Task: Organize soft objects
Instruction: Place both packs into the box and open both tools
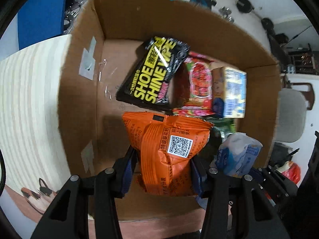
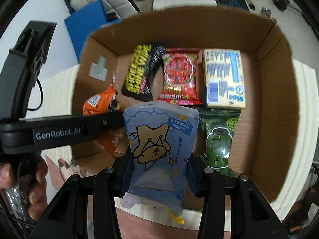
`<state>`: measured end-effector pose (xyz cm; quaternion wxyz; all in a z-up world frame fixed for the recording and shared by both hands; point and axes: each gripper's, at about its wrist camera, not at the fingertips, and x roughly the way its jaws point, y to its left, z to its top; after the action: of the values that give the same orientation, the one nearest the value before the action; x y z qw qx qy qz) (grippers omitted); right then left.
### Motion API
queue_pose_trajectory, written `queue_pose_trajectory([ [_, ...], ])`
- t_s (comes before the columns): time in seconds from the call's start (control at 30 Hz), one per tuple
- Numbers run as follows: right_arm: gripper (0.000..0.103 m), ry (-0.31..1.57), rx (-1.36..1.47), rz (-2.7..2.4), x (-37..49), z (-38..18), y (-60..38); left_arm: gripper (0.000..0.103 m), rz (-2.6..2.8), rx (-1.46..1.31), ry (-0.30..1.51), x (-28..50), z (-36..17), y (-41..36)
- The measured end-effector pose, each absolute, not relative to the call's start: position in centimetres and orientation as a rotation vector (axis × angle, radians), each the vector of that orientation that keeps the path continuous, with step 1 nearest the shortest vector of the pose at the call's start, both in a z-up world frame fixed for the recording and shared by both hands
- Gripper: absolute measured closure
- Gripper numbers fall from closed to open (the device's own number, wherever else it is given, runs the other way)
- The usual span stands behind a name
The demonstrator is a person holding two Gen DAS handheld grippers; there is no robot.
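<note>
My left gripper [image 1: 162,157] is shut on an orange snack bag [image 1: 169,151] and holds it over the near left part of an open cardboard box [image 1: 83,91]. My right gripper [image 2: 158,159] is shut on a light blue tissue pack [image 2: 159,147] with a cartoon animal, held over the box's near middle; the pack also shows in the left wrist view [image 1: 237,155]. In the box [image 2: 269,107] lie a black shoe shine wipe pack [image 2: 139,71], a red candy bag [image 2: 180,77], a yellow and blue pack [image 2: 224,77] and a green bag [image 2: 218,139].
The box stands on a pale striped cloth [image 1: 30,103] with a cat picture [image 1: 39,193] near its front edge. The left gripper's arm [image 2: 59,133] crosses the right wrist view at the left. A blue panel [image 2: 87,23] and a chair [image 1: 293,115] stand beyond.
</note>
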<state>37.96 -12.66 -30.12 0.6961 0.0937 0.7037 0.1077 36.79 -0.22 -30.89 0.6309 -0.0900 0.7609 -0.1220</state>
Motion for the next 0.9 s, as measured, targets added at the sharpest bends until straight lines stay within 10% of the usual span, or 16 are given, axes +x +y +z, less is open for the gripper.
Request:
queue_pose_trajectory([
  [0.3,0.038,1.640,0.153,0.210,38.8,-34.1,-12.4,0.055,-0.262,-0.194,1.862,36.9,-34.5,-0.5],
  [0.6,0.008,1.627,0.138,0.163,38.8,-33.2,-13.1,0.017,-0.200,-0.137,1.795,35.6,-32.1,0.2],
  [0.9,0.000,1.572,0.029,0.071,38.3,-30.8,-13.3,0.004,-0.129,0.022,1.625,33.8,-27.6,-0.6],
])
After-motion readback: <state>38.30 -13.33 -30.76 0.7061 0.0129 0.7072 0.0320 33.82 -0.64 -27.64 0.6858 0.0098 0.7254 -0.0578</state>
